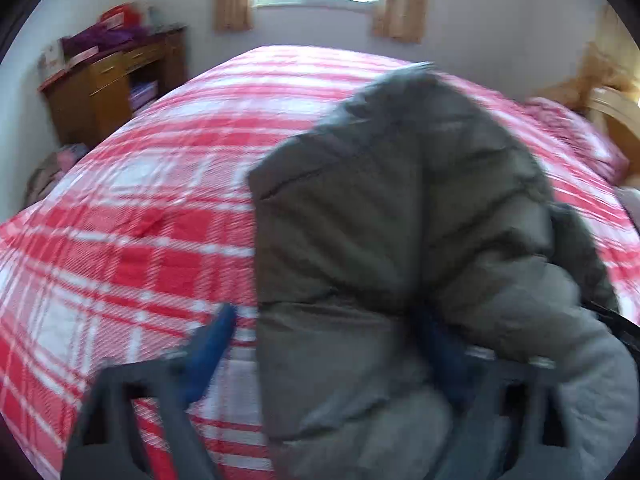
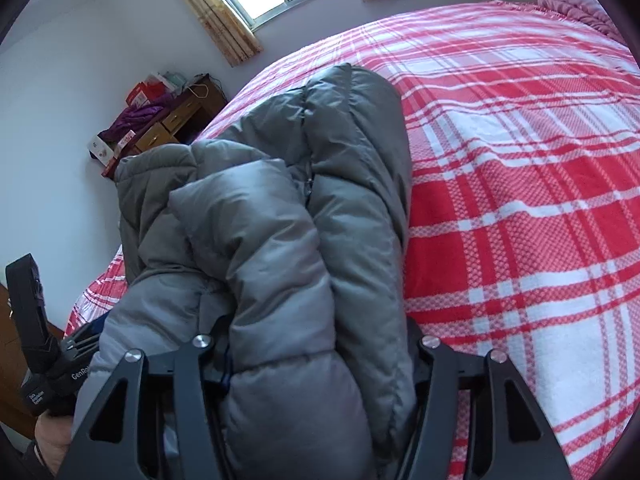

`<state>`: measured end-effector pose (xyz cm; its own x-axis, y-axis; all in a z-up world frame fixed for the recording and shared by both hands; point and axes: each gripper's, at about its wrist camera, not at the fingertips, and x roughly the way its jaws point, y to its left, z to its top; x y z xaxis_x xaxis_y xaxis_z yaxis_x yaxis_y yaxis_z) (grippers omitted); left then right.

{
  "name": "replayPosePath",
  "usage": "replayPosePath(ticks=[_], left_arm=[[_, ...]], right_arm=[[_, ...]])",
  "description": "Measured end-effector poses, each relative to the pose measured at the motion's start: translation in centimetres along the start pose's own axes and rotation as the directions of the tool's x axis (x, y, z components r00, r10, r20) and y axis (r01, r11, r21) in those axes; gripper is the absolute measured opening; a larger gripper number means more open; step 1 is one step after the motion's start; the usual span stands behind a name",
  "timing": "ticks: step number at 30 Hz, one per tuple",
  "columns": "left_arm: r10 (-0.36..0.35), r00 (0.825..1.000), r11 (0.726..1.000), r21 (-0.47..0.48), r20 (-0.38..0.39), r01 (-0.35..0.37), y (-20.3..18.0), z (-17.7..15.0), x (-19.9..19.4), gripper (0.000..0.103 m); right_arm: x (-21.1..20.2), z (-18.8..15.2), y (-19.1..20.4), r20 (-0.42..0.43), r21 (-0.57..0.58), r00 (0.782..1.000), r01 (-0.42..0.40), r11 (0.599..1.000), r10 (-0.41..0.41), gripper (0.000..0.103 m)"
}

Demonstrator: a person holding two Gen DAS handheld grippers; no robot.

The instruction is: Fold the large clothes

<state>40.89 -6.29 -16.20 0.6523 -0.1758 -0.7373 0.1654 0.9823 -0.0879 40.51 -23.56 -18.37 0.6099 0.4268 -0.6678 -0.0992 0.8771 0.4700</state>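
L tongs (image 1: 326, 322) spread round grey puffer jacket (image 1: 400, 216); R tongs (image 2: 316, 344) pinching it; handle reads "GenRo…".

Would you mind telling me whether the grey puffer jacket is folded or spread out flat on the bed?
Folded: the grey quilted puffer jacket is doubled into a thick bundle, layers stacked, atop the red-and-white plaid bedspread.

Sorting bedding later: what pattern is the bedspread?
Red and white plaid bedspread, sharpest in the right wrist view.
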Motion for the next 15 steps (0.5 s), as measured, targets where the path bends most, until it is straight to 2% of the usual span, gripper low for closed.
replayPosePath(ticks=[1,2,5,7,12,15], left_arm=[[0.026,1.0,0.999,0.047,0.017,-0.027,-1.0,-0.1,-0.4,0.057],[0.044,0.999,0.996,0.079,0.022,-0.045,-1.7,-0.2,-0.7,0.053],[0.056,0.998,0.994,0.095,0.02,-0.058,-2.4,-0.1,-1.1,0.04],[0.066,0.997,0.992,0.108,0.031,-0.069,-2.7,-0.2,-1.7,0.027],[0.108,0.991,0.982,0.15,0.075,-0.118,-3.7,-0.9,-3.5,0.014],[0.103,0.987,0.981,0.149,0.124,-0.121,-3.3,-0.6,-5.8,0.012]], right_arm=[[-0.2,0.0,0.0,0.005,-0.006,1.0,-0.011,1.0,0.011,0.042],[-0.4,-0.1,0.1,0.011,-0.013,0.999,-0.037,0.999,0.037,0.033],[-0.5,-0.4,0.2,0.015,-0.012,0.998,-0.063,0.998,0.063,0.03],[-0.6,-0.4,-0.2,0.014,0.015,0.996,-0.083,0.996,0.083,0.028],[-1.2,-0.9,0.0,0.024,0.007,0.995,-0.1,0.995,0.1,0.024],[-1.9,-1.1,0.3,0.029,0.005,0.992,-0.122,0.992,0.122,0.022]])
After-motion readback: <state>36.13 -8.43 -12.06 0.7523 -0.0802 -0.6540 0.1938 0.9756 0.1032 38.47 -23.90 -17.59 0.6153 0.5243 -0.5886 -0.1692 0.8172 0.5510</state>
